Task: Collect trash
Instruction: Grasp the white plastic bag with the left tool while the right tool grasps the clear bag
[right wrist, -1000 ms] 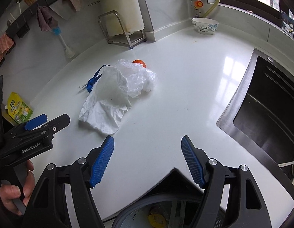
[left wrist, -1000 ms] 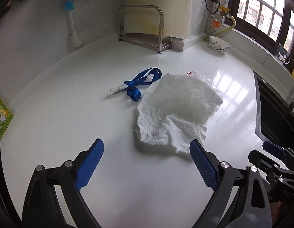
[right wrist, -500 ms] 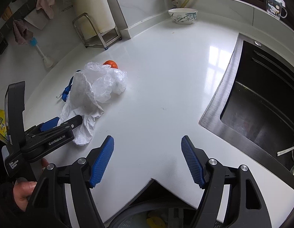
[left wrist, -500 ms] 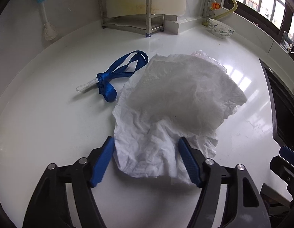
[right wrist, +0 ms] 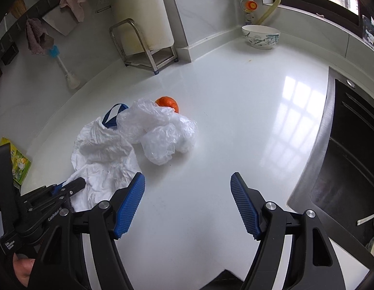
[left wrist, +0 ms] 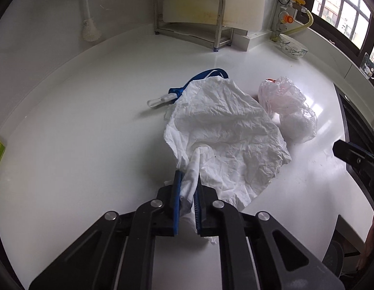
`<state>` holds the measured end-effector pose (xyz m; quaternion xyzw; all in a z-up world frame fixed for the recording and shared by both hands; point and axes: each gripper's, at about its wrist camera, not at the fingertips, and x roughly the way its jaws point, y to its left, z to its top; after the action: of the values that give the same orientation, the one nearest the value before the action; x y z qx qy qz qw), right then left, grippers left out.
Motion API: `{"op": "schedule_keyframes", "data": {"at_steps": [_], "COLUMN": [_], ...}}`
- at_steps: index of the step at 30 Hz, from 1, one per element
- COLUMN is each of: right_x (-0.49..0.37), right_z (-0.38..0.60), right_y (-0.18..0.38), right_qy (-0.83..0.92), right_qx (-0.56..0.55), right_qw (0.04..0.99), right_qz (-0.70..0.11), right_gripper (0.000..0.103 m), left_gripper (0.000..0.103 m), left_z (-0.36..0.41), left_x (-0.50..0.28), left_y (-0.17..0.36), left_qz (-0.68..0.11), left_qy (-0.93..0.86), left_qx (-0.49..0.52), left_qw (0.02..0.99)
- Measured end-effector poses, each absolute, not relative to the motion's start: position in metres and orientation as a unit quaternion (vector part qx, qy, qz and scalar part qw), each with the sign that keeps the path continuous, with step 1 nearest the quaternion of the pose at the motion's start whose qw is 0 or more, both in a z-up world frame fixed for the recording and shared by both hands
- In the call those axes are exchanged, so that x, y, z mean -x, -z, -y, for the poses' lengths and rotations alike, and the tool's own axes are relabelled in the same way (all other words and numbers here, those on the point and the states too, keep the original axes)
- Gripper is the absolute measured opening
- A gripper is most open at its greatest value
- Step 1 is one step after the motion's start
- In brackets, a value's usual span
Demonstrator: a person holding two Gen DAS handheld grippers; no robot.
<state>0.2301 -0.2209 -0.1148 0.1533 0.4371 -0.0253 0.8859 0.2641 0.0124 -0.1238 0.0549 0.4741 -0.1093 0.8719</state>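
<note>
A crumpled white paper sheet lies on the white counter. My left gripper is closing tight on its near corner, and both pads press on the bunched paper. Behind it sit a clear plastic bag, a blue lanyard and an orange fruit. In the right wrist view the paper and plastic bag are ahead and to the left. My right gripper hangs open over bare counter with nothing between its fingers. The left gripper shows at the lower left.
A dark sink cuts into the counter on the right. A patterned bowl stands by the far wall, near a steel rack and a bottle brush. A green packet lies at the left edge.
My left gripper moved forward over the paper's near edge and shut on it, lifting and bunching that corner. The right gripper shifted along the counter and stayed open.
</note>
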Motion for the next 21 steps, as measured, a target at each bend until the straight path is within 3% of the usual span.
{"op": "schedule_keyframes", "data": {"at_steps": [18,20,21], "right_x": [-0.317,-0.319,-0.319], "right_z": [0.2,0.2,0.199], "right_y": [0.138,0.142,0.143], "right_qy": [0.056,0.057,0.052], "right_qx": [-0.098,-0.096,-0.098], "right_qw": [0.864,0.863,0.862], "right_qz": [-0.49,-0.492,-0.495], "right_gripper": [0.075,0.069,0.053], "left_gripper": [0.01,0.01,0.01], "left_z": [-0.078,-0.079,-0.08], "left_x": [-0.263,-0.262,-0.261], "left_y": [0.101,0.1,0.099], "left_qz": [-0.466,-0.465,-0.465], "left_qy": [0.071,0.071,0.071], "left_qx": [-0.021,-0.019,-0.018], "left_qw": [0.882,0.882,0.882]}}
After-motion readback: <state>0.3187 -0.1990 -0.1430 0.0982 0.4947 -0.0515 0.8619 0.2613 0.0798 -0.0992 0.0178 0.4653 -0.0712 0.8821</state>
